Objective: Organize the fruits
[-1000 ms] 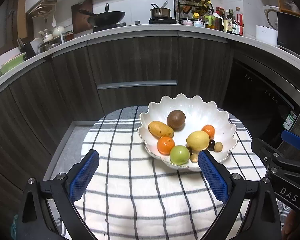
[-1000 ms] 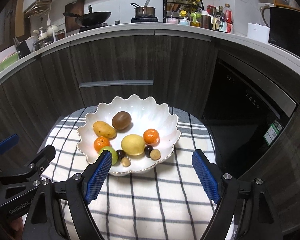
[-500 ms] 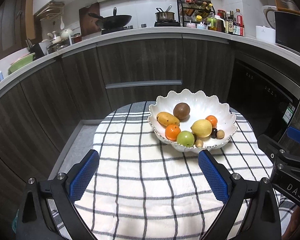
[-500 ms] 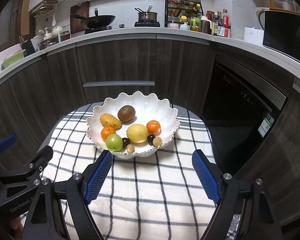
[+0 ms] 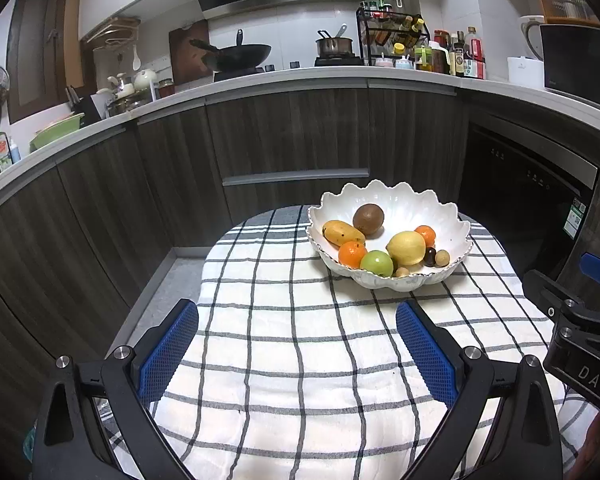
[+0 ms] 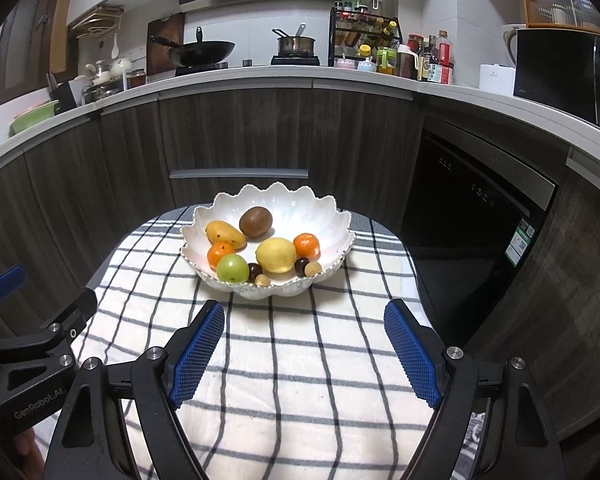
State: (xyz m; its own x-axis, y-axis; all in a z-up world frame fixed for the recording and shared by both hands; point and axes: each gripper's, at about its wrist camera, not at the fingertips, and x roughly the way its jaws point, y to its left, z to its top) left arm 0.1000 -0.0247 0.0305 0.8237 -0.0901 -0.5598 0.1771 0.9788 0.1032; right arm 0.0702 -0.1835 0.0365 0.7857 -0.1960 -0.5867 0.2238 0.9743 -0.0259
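Note:
A white scalloped bowl (image 5: 436, 208) (image 6: 324, 212) stands at the far end of a checked cloth (image 5: 300, 340) (image 6: 300, 352). It holds a mango (image 5: 342, 233), a kiwi (image 5: 368, 219), a lemon (image 5: 406, 248), two tangerines (image 5: 352, 254), a green apple (image 5: 377, 263) and several small dark and tan fruits. My left gripper (image 5: 297, 350) is open and empty, well short of the bowl. My right gripper (image 6: 304, 346) is open and empty, also short of the bowl.
Dark curved cabinets (image 5: 292, 136) and a white counter with a wok (image 5: 240, 54), a pot and bottles run behind the table. A dark built-in appliance (image 6: 480, 208) stands at the right. The right gripper's body shows at the left wrist view's right edge (image 5: 580, 332).
Both grippers have pulled back and up from the bowl, which now looks smaller and farther. Both stay open and empty. The fruits have not moved.

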